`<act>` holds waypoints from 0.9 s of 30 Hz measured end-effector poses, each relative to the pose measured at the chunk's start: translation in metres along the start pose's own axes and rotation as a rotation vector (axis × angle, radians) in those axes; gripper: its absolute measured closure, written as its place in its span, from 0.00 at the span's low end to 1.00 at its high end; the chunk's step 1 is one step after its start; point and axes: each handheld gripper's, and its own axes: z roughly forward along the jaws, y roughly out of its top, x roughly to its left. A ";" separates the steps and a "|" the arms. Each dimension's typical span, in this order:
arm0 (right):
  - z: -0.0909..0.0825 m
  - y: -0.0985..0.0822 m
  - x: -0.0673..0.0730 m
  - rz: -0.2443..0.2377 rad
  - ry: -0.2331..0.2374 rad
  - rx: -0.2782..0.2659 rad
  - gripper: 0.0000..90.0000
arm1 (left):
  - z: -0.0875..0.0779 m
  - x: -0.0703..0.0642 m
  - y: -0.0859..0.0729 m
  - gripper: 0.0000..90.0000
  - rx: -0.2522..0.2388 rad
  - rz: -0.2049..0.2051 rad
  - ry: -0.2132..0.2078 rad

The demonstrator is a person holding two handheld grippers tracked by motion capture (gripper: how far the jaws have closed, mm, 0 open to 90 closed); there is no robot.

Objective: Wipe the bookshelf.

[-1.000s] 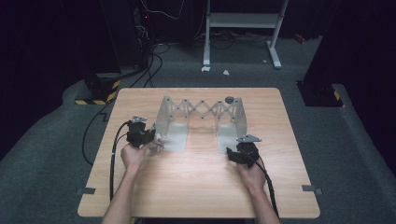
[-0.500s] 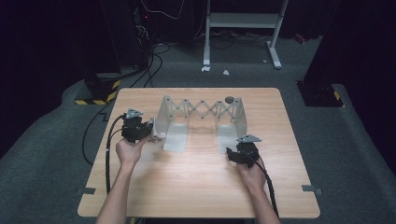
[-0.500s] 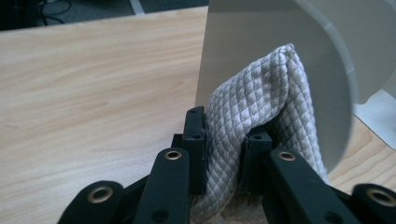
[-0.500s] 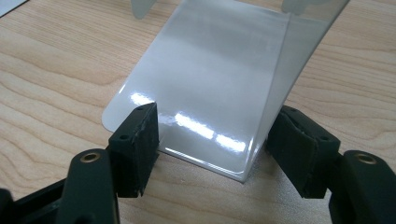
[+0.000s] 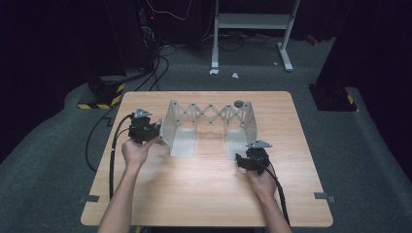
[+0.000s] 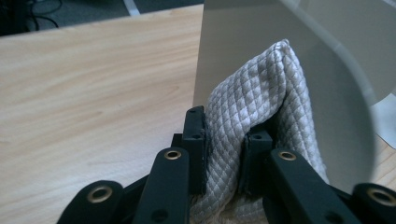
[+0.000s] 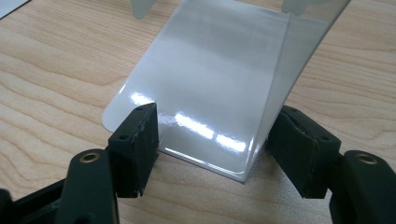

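Note:
A white folding rack (image 5: 209,114) with a scissor lattice stands across the far half of the wooden table (image 5: 204,194). My left gripper (image 5: 154,130) is at the rack's left end plate (image 5: 171,124). It is shut on a bunched grey-white quilted cloth (image 6: 261,93), which rises between the pads right in front of that plate (image 6: 243,42). My right gripper (image 5: 244,158) is at the near edge of the rack's right base plate (image 5: 235,144). Its jaws (image 7: 217,120) stand wide apart, straddling the glossy plate (image 7: 210,74), with nothing pinched.
A small dark round object (image 5: 238,103) lies on the table behind the rack. Beyond the table a white metal stand (image 5: 252,22) is on the grey floor, with cables (image 5: 160,63) and a black-yellow striped base (image 5: 99,94) at the back left.
My left gripper has lifted with the cloth and sits a little farther from the person, near the rack's left end. The right gripper has stayed put.

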 end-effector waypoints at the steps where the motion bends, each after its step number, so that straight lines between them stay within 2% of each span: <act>1: 0.000 0.000 0.000 0.000 0.000 0.000 0.38 | 0.003 0.001 -0.003 0.84 0.007 -0.008 -0.004; 8: 0.000 0.000 0.000 0.002 0.001 -0.001 0.38 | 0.021 0.003 -0.020 0.84 0.055 -0.047 -0.026; 11: 0.000 0.000 0.000 0.012 -0.010 -0.003 0.42 | 0.026 0.003 -0.026 0.84 0.069 -0.055 -0.048; 13: -0.001 0.000 0.000 0.015 -0.015 -0.004 0.43 | 0.030 0.001 -0.028 0.84 0.084 -0.046 -0.063; 17: -0.001 -0.001 -0.001 0.017 -0.014 -0.010 0.49 | 0.032 0.000 -0.027 0.84 0.086 -0.030 -0.082; 24: -0.002 -0.001 -0.006 0.030 -0.019 -0.018 0.64 | 0.030 0.003 -0.023 0.84 0.088 -0.037 -0.116; 27: -0.002 -0.001 -0.009 0.020 -0.020 -0.022 0.70 | 0.029 0.000 -0.018 0.84 0.096 -0.016 -0.108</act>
